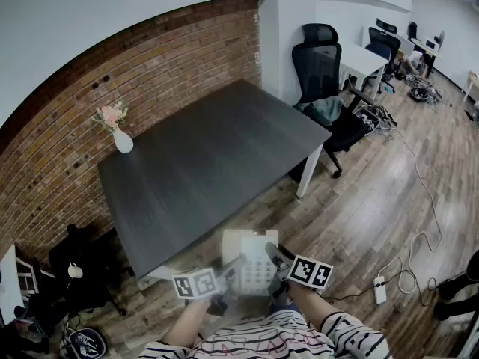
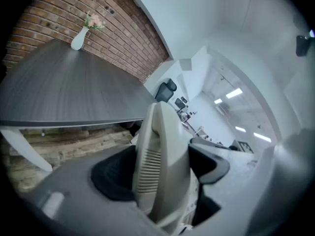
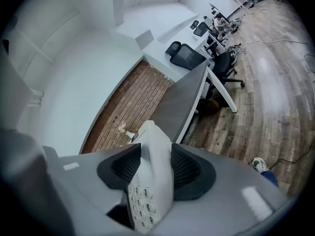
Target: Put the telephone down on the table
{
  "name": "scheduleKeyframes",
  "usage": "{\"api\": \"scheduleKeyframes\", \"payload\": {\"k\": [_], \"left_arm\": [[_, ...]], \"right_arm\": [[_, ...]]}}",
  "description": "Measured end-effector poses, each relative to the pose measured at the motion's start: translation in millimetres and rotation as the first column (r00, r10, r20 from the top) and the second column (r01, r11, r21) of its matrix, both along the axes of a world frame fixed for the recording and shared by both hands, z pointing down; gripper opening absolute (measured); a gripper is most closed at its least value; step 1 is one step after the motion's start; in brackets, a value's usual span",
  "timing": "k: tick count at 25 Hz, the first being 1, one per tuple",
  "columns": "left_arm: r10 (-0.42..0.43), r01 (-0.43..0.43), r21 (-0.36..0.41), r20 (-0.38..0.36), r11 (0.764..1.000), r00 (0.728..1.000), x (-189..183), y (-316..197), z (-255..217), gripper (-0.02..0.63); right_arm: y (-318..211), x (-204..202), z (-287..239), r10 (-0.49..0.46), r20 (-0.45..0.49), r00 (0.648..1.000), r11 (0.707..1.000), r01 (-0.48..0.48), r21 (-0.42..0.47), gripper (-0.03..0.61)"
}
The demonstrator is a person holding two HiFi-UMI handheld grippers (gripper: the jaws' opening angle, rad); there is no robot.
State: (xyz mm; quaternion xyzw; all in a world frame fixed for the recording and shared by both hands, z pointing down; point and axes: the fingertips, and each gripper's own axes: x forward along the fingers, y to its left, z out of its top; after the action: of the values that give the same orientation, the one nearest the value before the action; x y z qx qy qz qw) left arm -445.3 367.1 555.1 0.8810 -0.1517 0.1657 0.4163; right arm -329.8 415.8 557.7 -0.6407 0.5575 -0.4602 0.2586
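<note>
I hold a cream-white push-button telephone point(image 1: 251, 259) in the air, just short of the near corner of the dark grey table point(image 1: 209, 155). My left gripper point(image 1: 227, 277) is shut on its left side, where the ribbed handset point(image 2: 157, 161) stands between the black pads. My right gripper point(image 1: 278, 264) is shut on its right side, and the keypad point(image 3: 140, 205) shows below the pads in the right gripper view. The telephone point(image 3: 153, 166) hangs above the wooden floor, apart from the table point(image 3: 184, 100).
A white vase with pink flowers point(image 1: 120, 137) stands at the table's far left edge by the brick wall. A black office chair point(image 1: 322, 69) sits at the table's far right. Cables and a power strip point(image 1: 380, 289) lie on the floor at right. Clutter with a mug point(image 1: 75, 270) sits left.
</note>
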Motion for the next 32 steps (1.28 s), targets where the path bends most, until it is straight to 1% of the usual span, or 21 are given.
{"api": "scheduleKeyframes", "payload": {"k": [4, 7, 10, 13, 17, 20, 27, 32], "left_arm": [[-0.006, 0.006, 0.000, -0.013, 1.000, 1.000, -37, 20, 1, 0.331], [-0.010, 0.010, -0.005, -0.020, 1.000, 1.000, -52, 25, 1, 0.331], [-0.012, 0.012, -0.007, -0.031, 1.000, 0.999, -52, 18, -1, 0.331], [-0.013, 0.013, -0.001, -0.040, 1.000, 0.999, -41, 7, 0, 0.331], [-0.021, 0.020, -0.011, -0.051, 1.000, 0.998, -9, -13, 6, 0.331], [-0.036, 0.035, -0.021, -0.062, 0.999, 0.997, 24, -34, 7, 0.331], [-0.093, 0.090, -0.037, -0.082, 0.995, 0.992, 122, -70, -2, 0.331], [-0.154, 0.151, -0.044, -0.102, 0.988, 0.983, 189, -98, -5, 0.331]], "right_arm": [[20, -37, -2, -0.006, -0.009, 1.000, 1.000, 0.006, 0.005, 0.192], [24, -52, -2, -0.010, -0.019, 1.000, 1.000, 0.010, 0.001, 0.192], [17, -51, -5, -0.010, -0.023, 1.000, 1.000, 0.011, 0.001, 0.192], [5, -40, -4, -0.009, -0.019, 1.000, 1.000, 0.009, 0.005, 0.196], [-16, -8, 0, -0.022, -0.020, 1.000, 1.000, 0.022, 0.000, 0.198], [-40, 26, -1, -0.038, -0.032, 0.999, 0.999, 0.038, -0.006, 0.198], [-82, 126, -13, -0.096, -0.048, 0.994, 0.995, 0.095, -0.019, 0.198], [-117, 196, -21, -0.158, -0.067, 0.985, 0.987, 0.157, -0.026, 0.198]]}}
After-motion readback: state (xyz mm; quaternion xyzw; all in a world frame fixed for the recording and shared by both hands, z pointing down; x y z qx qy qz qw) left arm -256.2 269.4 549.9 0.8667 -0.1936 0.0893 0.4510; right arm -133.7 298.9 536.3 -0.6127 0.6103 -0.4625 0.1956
